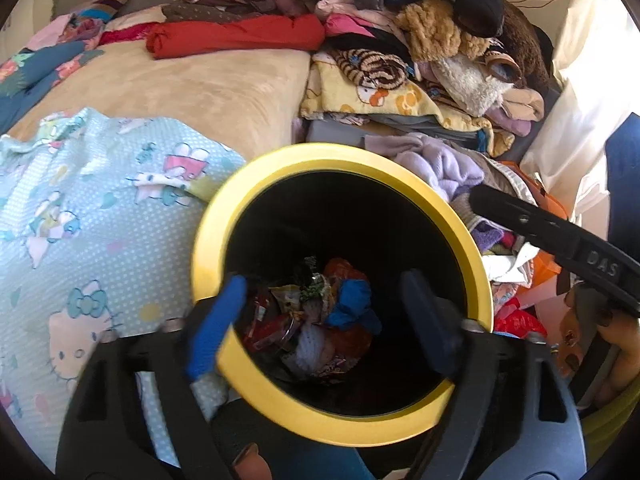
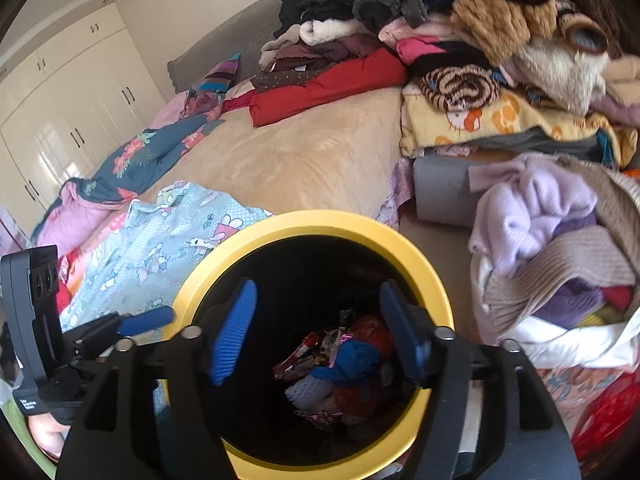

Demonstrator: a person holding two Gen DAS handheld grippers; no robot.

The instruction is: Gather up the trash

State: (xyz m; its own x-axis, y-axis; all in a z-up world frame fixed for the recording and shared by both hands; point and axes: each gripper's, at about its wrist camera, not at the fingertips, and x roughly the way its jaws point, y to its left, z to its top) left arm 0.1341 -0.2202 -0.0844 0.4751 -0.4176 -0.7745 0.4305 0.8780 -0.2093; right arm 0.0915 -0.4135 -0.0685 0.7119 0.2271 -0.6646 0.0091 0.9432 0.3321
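Bin [image 1: 340,156] with a yellow rim sits right up against the bed [image 1: 180,88], and both hand-held grippers hang over its mouth pointing down into it. Left hand-held gripper [image 1: 328,324] has its blue fingers [image 1: 216,328] spread wide with nothing between them. One finger is over the rim, the other inside the opening. Right hand-held gripper [image 2: 320,332] is spread apart too, nothing clamped, both fingers over the dark inside. Trash [image 2: 340,364] is piled at the bottom: crinkly wrappers, a blue wad, something orange-red and a white mesh-looking bit. Bed is buried in clothes [image 2: 460,40] at the far end, plus a light blue cartoon sheet [image 1: 80,220] beside the bin. Lilac sweater [image 2: 532,200] lies in a heap on the right.
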